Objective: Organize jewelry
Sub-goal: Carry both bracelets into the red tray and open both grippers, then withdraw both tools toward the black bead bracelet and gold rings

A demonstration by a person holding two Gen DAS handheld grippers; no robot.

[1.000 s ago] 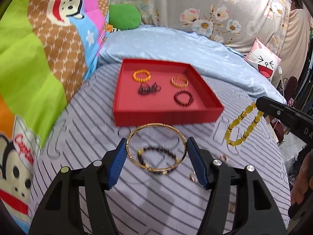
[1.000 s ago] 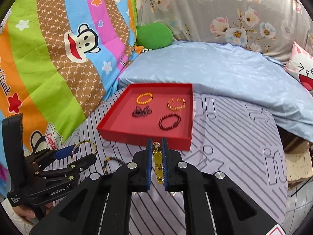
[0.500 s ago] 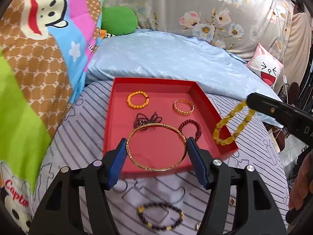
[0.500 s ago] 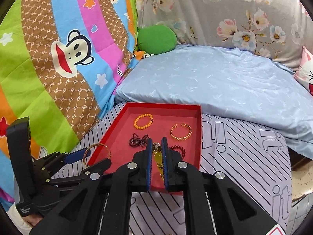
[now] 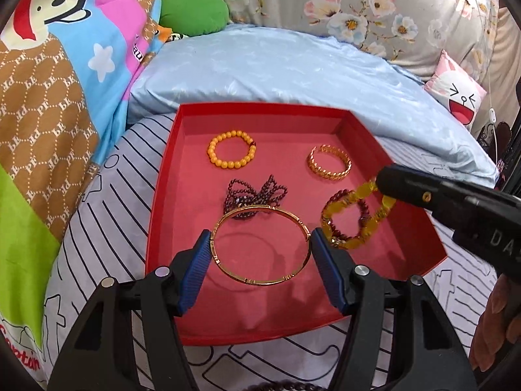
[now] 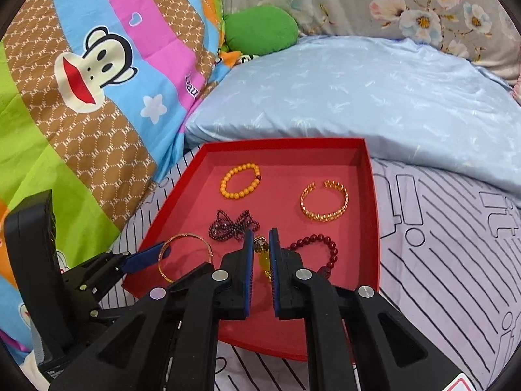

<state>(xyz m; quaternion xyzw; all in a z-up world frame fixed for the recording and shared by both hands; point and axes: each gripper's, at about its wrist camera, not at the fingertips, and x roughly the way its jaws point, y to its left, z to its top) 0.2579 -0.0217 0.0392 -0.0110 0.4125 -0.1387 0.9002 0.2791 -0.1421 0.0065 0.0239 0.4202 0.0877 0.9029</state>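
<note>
Left wrist view:
Left gripper [image 5: 261, 249]: blue pads set wide across a gold bangle [image 5: 260, 245], pressing its two sides; the ring lies flat between them, above the tray floor judging by the shadow under it; held this way it should drop level when let go
Red tray [image 5: 162, 195]: open box on the striped sheet [image 5: 97, 228]; already holds an orange bead bracelet [image 5: 231, 150], a gold chain cuff [image 5: 330, 162], a dark purple bead strand [image 5: 254, 195] lying bunched, and a dark red bead bracelet [image 5: 345, 215]
Right gripper [image 5: 384, 179]: comes in from the right, tip pinching a yellow bead bracelet [image 5: 358, 224]; the loop hangs down over the dark red bracelet, its lower end at or near the floor; contact cannot be told
Bottom edge: a dark beaded piece [image 5: 280, 384] on the sheet outside the tray, likely waiting its turn

Right wrist view:
Right gripper [image 6: 261, 251]: jaws narrow, clamped on the yellow bead bracelet [image 6: 263, 257], seen edge-on between the pads; it hangs beside the dark red bead bracelet [image 6: 322, 251]
Left gripper [image 6: 153, 255]: lower left, carrying the gold bangle [image 6: 185, 257] over the tray's near left corner
Tray [image 6: 371, 202]: bare floor at the near left, which seems why the bangle is brought there

Judgement: both pieces are over the tray and ready to be let go; the yellow one may land on the dark red one and tangle unless shifted first
</note>
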